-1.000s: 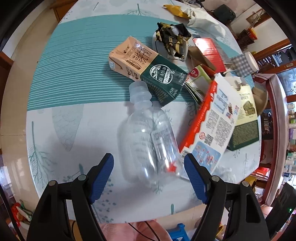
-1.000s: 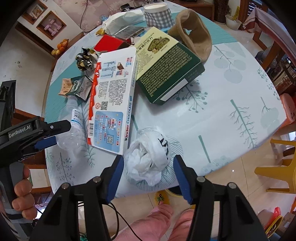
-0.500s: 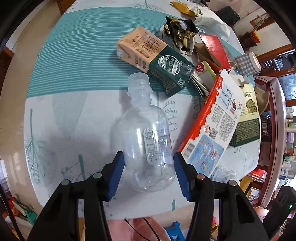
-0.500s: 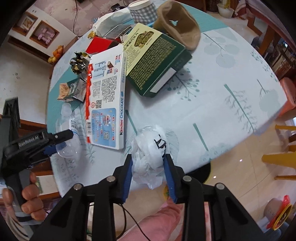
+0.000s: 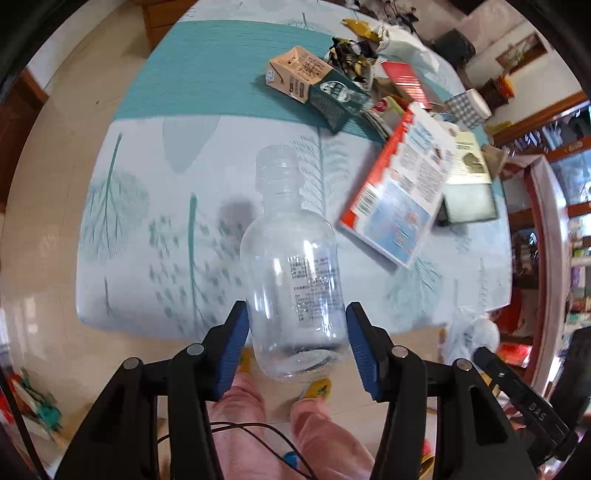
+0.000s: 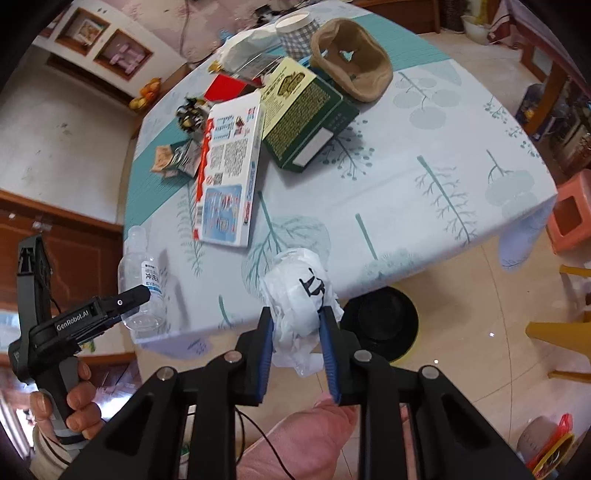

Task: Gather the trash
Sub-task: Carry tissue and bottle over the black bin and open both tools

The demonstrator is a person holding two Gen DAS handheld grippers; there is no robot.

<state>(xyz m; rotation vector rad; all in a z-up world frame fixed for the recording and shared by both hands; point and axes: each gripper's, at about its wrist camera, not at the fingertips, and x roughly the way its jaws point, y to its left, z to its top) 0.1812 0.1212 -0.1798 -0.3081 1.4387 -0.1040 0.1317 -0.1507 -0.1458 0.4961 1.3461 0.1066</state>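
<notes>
1. Trash: clear plastic bottle [image 5: 295, 280] sits between the blue pads of the left gripper [image 5: 297, 343], base toward the camera, cap end pointing away over the near table edge. Jaws about half open, clamped on the bottle's lower body, lifted clear of the tablecloth.
2. Same bottle in the right wrist view [image 6: 142, 280], far left, off the table edge; a hand [image 6: 70, 402] grips the left gripper's handle below it.
3. Table [image 5: 155, 258] has a white cloth with teal tree print and a teal striped band at the far side.
4. Tan and green carton [image 5: 310, 83] lies flat on the teal band, crumpled foil wrapper [image 5: 351, 55] just behind it.
5. Red and white Kinder chocolate box [image 6: 229, 173] lies flat near table centre, its far end overlapping the green box [image 6: 306, 122] to its right.
6. Checked cup [image 6: 295, 31] and tan cloth pouch [image 6: 354, 70] at the far edge.
7. Crumpled white plastic bag [image 6: 299, 306] is pinched in the right gripper [image 6: 297, 336] at the near table edge. Jaws narrow, have just been closing, pads pressing both sides of the bag.
8. Pink stool [image 6: 569, 218] on the floor, far right.
</notes>
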